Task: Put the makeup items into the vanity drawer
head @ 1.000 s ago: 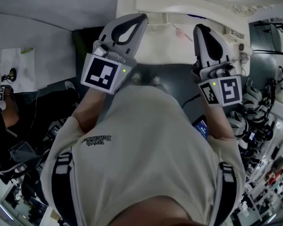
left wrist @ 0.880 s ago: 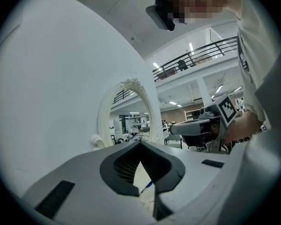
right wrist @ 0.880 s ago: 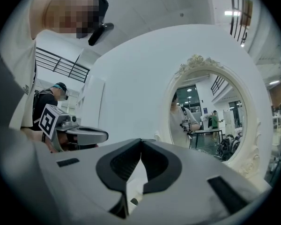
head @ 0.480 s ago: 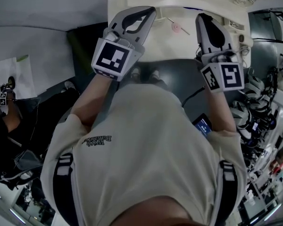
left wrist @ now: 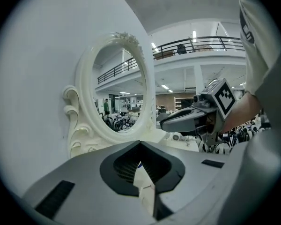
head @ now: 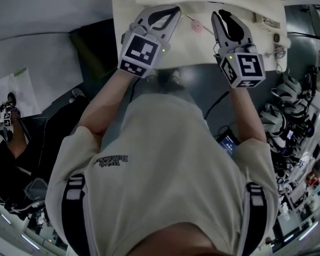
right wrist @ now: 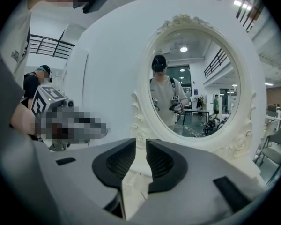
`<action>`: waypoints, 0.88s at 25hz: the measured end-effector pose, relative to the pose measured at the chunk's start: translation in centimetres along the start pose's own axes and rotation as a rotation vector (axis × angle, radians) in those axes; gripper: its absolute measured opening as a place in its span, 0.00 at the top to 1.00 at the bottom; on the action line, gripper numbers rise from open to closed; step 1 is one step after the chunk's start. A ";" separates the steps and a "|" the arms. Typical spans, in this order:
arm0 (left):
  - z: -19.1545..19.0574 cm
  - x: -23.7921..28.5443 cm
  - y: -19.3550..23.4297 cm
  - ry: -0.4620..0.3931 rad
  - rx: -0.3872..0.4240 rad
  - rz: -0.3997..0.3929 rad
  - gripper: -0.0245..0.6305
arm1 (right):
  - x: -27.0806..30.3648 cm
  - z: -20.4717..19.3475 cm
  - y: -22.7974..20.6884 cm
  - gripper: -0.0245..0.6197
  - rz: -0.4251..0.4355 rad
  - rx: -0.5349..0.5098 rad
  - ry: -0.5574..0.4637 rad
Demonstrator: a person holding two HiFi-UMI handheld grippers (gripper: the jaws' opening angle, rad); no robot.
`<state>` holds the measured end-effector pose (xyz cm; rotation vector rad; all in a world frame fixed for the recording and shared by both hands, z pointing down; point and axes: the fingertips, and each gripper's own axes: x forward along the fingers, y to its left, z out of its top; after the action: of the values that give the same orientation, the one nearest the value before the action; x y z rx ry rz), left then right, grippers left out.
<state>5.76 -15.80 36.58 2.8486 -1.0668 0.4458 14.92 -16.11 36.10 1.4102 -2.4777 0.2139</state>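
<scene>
Sinking toward cream-white vanity tabletop, upper frame: grey left gripper pressed together, grey right gripper just parting, empty, near small pink round makeup item; pickup likely next.

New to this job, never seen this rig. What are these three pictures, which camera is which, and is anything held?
No robot here: a person holds a two-jaw gripper in each hand. The head view looks steeply down from the person's head onto a cream vanity top. The left gripper and right gripper reach over it; the marker cubes are part of them. The other two pictures come from cameras riding on each gripper, looking along its jaws toward the ornate white mirror. On the top, between the grippers, lies a small pink item with a thin stick; what it is I cannot tell. Nothing is held: the left jaws are together and empty; the right jaws have just been opening, nothing between them.
</scene>
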 end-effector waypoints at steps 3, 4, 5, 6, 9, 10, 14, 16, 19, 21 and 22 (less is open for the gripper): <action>-2.0 1.7 -0.5 0.045 -0.026 -0.033 0.94 | 1.8 -3.3 -0.8 0.85 -0.008 0.009 0.067; -2.8 2.4 -0.5 0.056 -0.036 -0.041 0.94 | 2.5 -4.6 -1.1 0.85 -0.009 0.010 0.089; -3.7 3.2 -0.6 0.064 -0.041 -0.045 0.94 | 3.1 -6.0 -1.4 0.85 -0.011 0.010 0.112; -4.7 4.0 -0.6 0.069 -0.045 -0.045 0.94 | 3.7 -7.5 -1.7 0.85 -0.012 0.009 0.133; -7.4 5.9 -0.6 0.087 -0.051 -0.042 0.94 | 5.2 -11.5 -2.0 0.85 -0.010 0.000 0.194; -8.2 6.4 -0.6 0.098 -0.054 -0.046 0.94 | 5.6 -12.7 -2.1 0.85 -0.008 -0.003 0.213; -12.0 8.5 -1.3 0.153 -0.071 -0.066 0.94 | 7.1 -17.1 -2.3 0.85 0.003 -0.003 0.283; -13.8 9.0 -1.8 0.181 -0.088 -0.072 0.94 | 7.5 -19.2 -2.2 0.85 0.008 0.001 0.315; -15.5 9.6 -2.6 0.214 -0.098 -0.085 0.94 | 7.8 -22.1 -2.2 0.85 0.012 0.001 0.363; -16.8 10.0 -3.2 0.243 -0.104 -0.095 0.94 | 8.0 -23.3 -2.2 0.85 0.015 0.007 0.384; -17.5 10.2 -3.5 0.260 -0.106 -0.100 0.94 | 8.1 -23.9 -2.3 0.84 0.018 0.011 0.394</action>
<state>11.09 -16.73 56.39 2.6448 -0.8693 0.7047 16.97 -17.57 61.34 1.2125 -2.1679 0.4620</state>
